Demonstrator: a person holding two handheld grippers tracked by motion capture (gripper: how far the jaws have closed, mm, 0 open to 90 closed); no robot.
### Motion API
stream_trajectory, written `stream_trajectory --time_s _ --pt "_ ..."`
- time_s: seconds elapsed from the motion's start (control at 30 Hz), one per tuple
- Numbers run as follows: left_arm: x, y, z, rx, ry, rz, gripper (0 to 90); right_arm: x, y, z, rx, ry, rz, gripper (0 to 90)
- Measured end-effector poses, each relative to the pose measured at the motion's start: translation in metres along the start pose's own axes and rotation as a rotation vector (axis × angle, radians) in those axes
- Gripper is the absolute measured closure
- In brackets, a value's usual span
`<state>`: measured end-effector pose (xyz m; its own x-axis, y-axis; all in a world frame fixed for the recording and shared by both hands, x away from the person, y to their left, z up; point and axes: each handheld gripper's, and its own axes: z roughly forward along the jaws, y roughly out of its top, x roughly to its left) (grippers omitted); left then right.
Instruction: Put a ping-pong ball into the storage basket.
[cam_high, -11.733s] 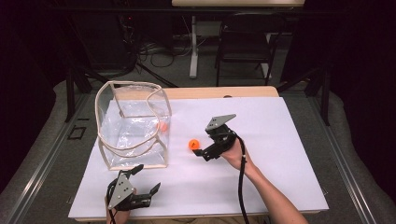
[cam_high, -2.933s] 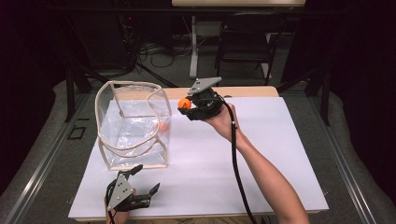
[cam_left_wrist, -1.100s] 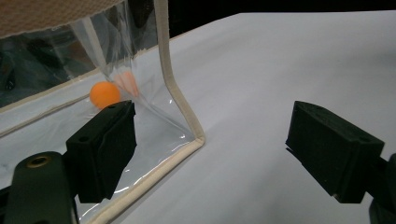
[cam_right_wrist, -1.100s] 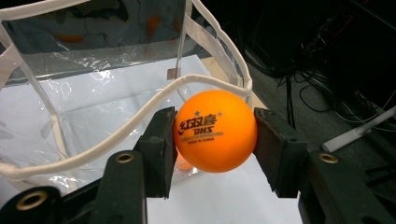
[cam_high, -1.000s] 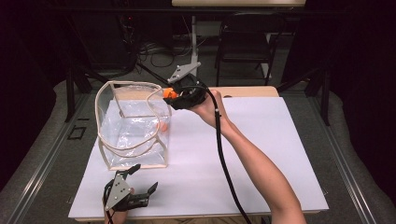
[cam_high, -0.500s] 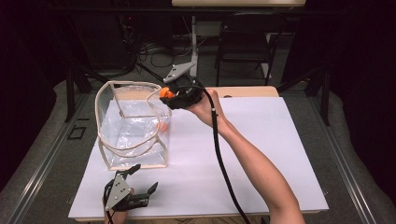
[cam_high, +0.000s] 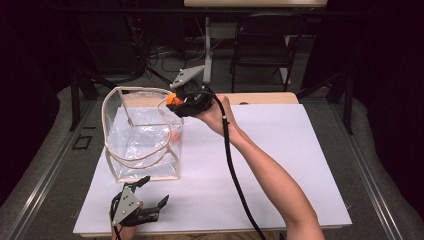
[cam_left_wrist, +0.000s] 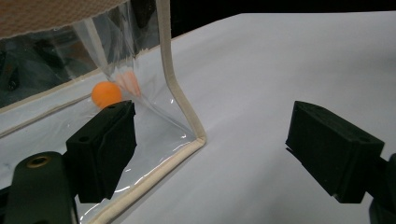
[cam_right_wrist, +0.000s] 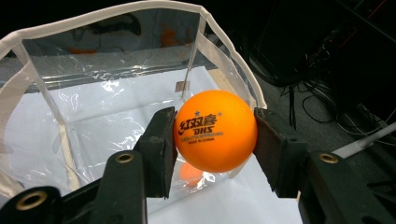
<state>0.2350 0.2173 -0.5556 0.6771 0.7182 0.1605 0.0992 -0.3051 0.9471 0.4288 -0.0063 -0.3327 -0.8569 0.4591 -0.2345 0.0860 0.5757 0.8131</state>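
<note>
Right gripper (cam_high: 175, 99) sits upper centre of the high view, pads pinching the orange ball (cam_right_wrist: 215, 131) on both sides. In the right gripper view the ball is dead centre, logo facing us, squeezed across its middle so it can't roll out. We're holding it at the top rim of the clear bag (cam_high: 141, 135), near its right-hand corner; our guess is it's lined up for a drop through the open top, but it looks closer to the edge than the middle, so it probably needs to go further in first.

A second ball (cam_left_wrist: 106, 94) already lies on the bag floor by the right wall, left of centre in the left gripper view.

Left gripper (cam_high: 150, 197) is parked bottom left on the white sheet (cam_high: 280, 150), jaws spread and empty, just off the bag's near corner and well out of the way.
</note>
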Motion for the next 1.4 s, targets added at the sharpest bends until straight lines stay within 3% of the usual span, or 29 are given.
stream_trajectory --time_s 1.4 --pt "0.0 0.0 -0.001 0.0 0.002 0.0 15.7 0.026 0.019 0.013 -0.034 0.045 -0.042 51.0"
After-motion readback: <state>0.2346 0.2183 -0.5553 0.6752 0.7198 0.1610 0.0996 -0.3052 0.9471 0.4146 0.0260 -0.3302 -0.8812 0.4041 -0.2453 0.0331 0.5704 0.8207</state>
